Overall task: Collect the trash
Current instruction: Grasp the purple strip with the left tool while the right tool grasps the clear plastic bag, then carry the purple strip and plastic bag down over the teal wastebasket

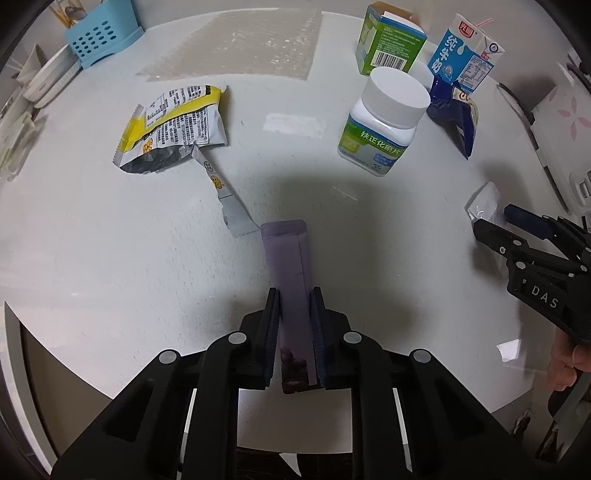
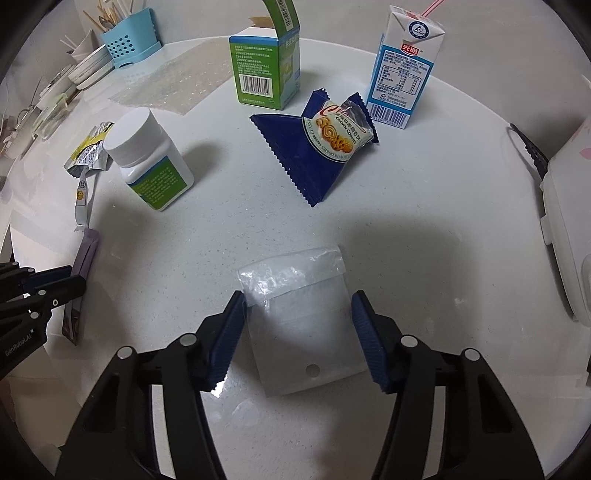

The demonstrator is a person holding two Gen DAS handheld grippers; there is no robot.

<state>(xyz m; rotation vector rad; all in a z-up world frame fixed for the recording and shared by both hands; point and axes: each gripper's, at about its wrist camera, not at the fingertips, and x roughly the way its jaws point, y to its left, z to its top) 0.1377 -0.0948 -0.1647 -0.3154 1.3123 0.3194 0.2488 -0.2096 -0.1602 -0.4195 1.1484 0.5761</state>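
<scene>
The tabletop (image 2: pixel 424 221) carries two cartons, a green box (image 2: pixel 264 70) and a milk carton (image 2: pixel 404 70); one white bottle (image 2: pixel 147 162); four wrappers, yellow (image 1: pixel 173 129), blue (image 2: pixel 325 147), purple (image 1: pixel 290 280) and clear (image 2: pixel 303 325); one bubble-wrap sheet (image 1: pixel 236 44); one blue holder (image 1: pixel 99 35)

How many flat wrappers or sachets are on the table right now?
4. Yellow snack wrapper far left; purple sachet between the left gripper fingers; blue cookie wrapper near the milk carton; clear plastic pouch between the right gripper fingers. Others may lie outside view.
</scene>
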